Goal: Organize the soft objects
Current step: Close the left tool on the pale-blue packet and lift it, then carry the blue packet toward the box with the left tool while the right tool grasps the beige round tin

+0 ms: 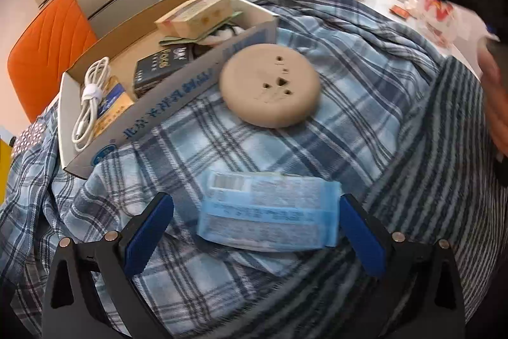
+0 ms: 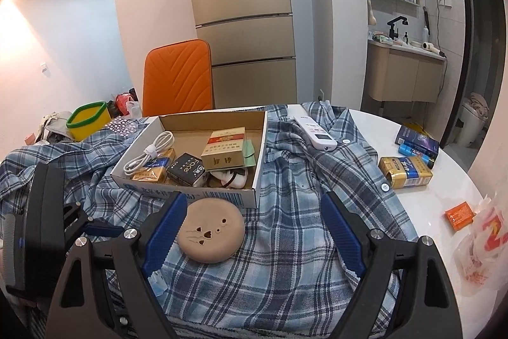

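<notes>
Tools both gape: the left tool straddles a blue tissue pack without pinching it, and the right tool stands beside a tan round cushion, on plaid cloth covering the bench, near the cardboard box.

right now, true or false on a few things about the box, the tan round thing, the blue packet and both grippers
1. The cardboard box is empty. False: it holds a white cable and small packs.
2. The tan round cushion lies outside the box on the plaid shirt. True.
3. The right gripper grips the cushion. False: its jaws stand open, nothing held.
4. The blue packet lies between the left gripper's open fingers. True.
5. The white remote is in the box. False: it lies on the shirt.
</notes>
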